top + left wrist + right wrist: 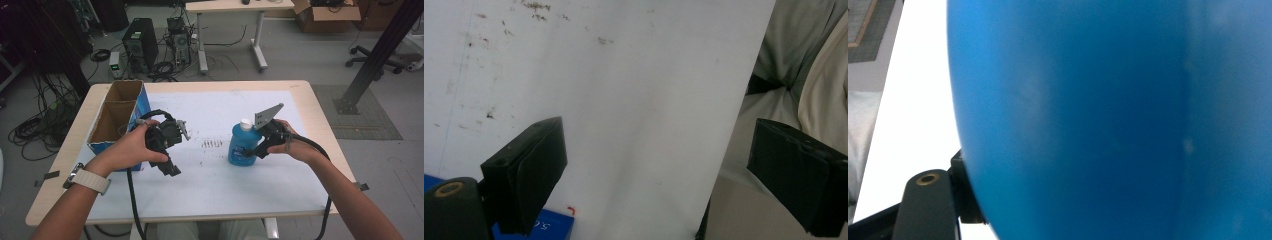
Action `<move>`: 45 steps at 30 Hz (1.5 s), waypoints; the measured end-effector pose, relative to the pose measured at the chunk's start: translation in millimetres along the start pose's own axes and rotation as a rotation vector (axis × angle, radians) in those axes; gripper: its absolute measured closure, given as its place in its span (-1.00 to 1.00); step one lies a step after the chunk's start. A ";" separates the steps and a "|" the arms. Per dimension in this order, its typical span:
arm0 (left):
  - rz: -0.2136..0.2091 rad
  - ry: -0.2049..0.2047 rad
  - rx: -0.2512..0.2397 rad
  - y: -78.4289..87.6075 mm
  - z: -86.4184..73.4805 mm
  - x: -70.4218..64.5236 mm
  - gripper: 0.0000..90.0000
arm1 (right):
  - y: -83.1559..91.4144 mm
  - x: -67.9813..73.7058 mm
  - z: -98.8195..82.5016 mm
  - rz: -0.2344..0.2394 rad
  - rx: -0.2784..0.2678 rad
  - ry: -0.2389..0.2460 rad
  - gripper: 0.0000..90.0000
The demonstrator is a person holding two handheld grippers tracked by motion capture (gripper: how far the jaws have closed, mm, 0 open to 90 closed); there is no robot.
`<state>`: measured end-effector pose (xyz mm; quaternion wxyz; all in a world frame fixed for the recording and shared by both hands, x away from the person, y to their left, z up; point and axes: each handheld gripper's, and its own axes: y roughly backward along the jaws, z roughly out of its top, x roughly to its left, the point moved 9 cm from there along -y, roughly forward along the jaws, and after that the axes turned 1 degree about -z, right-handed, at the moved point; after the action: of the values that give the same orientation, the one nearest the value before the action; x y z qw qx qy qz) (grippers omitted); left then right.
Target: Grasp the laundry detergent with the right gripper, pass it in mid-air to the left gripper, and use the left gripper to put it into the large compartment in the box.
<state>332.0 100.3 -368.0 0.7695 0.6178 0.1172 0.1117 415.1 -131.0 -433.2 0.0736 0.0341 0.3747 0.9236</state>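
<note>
Presently the blue bottle (pixel 243 145) stands upright on the white sheet (pixel 215 185) that covers the surface (pixel 320 107), well to the right of the cardboard box (pixel 116 117). The right gripper (pixel 248 153) is set against the side of the bottle away from the box, low on its body. In the right gripper view the blue wall (pixel 1108 120) sits against 1 jaw; the other jaw is hidden, so I cannot tell whether the pads already press. The left gripper (pixel 654 175) hangs just beside the box, on its bottle side, jaws spread with nothing between them.

Judgement: the step in hand is securing the bottle. To do it well, both pads should seat squarely on opposite sides of the round body, below its shoulder, before any lift. A rounded plastic wall may slip or twist under an off-centre pinch. The bottle should stay vertical, white cap (pixel 245 123) uppermost.
</note>
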 end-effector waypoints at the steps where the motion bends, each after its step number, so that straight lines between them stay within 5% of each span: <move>1: 0.001 0.001 0.001 -0.1 0.0 0.1 -0.80 | 0.1 0.0 -0.1 0.000 0.000 0.000 -0.41; 22: -0.001 0.003 0.002 -1.1 0.5 0.6 -0.79 | 0.2 0.1 0.8 -0.009 -0.007 0.032 -0.09; 37: 0.002 -0.003 -0.010 -1.0 2.5 1.1 -0.79 | 1.1 3.8 2.9 0.007 -0.029 0.047 -0.03; 45: 0.007 -0.001 -0.035 7.1 3.0 -0.6 -0.79 | 9.6 17.1 19.0 0.069 -0.059 0.055 -0.03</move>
<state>332.2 98.9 -360.5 0.7797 0.6049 0.1126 0.1162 399.4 -122.0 -412.7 0.0322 0.0195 0.3477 0.9368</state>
